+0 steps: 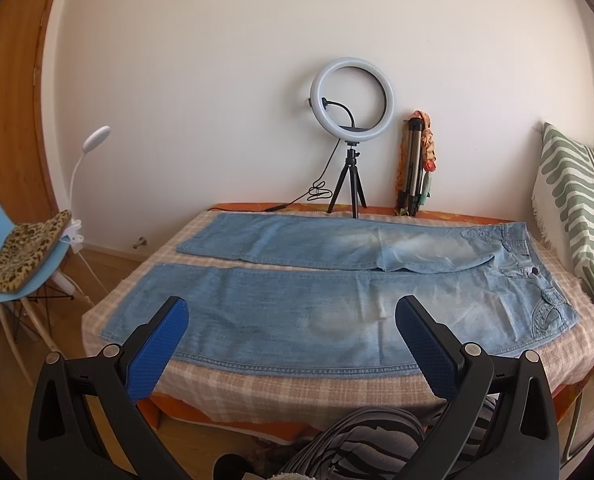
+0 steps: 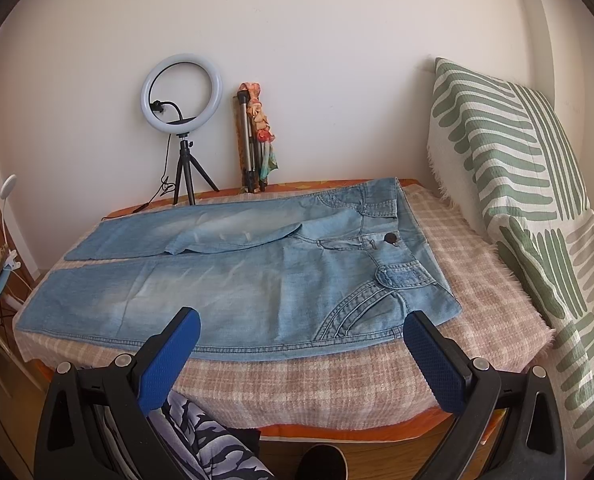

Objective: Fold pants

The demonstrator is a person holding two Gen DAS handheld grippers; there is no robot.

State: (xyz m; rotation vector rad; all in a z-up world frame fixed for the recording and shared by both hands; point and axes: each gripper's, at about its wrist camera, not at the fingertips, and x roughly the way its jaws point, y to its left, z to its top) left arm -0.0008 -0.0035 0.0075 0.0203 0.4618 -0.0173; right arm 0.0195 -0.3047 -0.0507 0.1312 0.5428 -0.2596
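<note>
Light blue denim pants [image 1: 329, 280] lie flat on a bed with a pink checked blanket [image 1: 281, 388], legs spread to the left and waistband to the right. In the right wrist view the pants [image 2: 257, 272] show the waist button and pockets at the right. My left gripper [image 1: 291, 312] is open and empty, held above the near edge of the front leg. My right gripper [image 2: 301, 324] is open and empty, held above the near edge by the hip pocket. Neither touches the fabric.
A ring light on a tripod [image 1: 352, 104] and a folded tripod with a scarf [image 1: 415, 164] stand at the wall behind the bed. A green-striped pillow [image 2: 509, 168] leans at the right. A blue chair [image 1: 13, 264] with a leopard cushion stands left.
</note>
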